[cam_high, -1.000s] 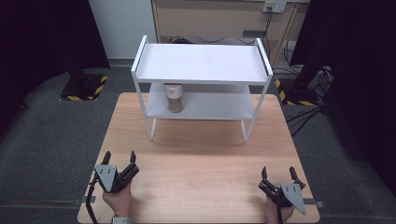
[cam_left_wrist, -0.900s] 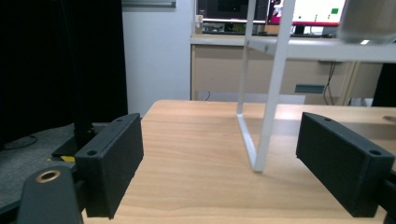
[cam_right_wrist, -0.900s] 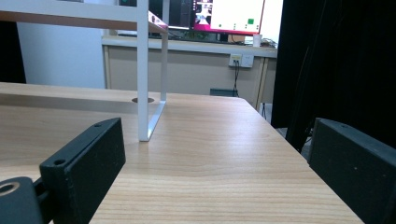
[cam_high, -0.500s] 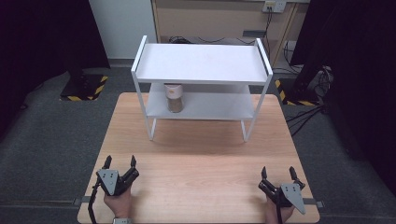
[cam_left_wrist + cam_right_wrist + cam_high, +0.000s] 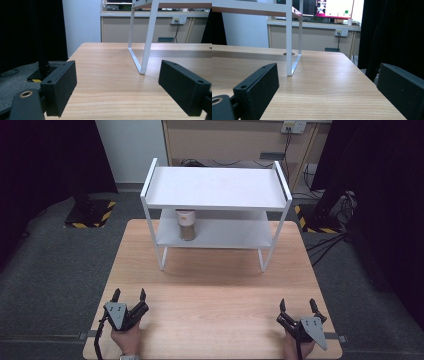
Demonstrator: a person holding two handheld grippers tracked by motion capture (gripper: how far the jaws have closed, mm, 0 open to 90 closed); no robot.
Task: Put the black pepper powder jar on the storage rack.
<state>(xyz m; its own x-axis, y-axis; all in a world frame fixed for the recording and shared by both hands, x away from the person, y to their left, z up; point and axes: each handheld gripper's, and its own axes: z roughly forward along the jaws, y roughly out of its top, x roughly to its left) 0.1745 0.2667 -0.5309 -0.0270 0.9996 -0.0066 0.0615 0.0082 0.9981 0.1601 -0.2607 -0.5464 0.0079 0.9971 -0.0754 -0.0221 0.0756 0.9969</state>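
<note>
Overhead looking down, tongs cameras low, facing shelf [image 5: 215,187]

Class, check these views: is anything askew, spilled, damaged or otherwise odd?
Nothing stands out. The white two-tier metal shelf stands square on the light wooden table, and the small brown-filled jar sits upright on its lower tier.

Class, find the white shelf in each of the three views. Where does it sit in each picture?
High view: shelf upper centre, on the far half of the table.
Left gripper view: its leg rises right of centre.
Right gripper view: its leg rises left of centre.
Shared landmark: the wooden table.
</note>
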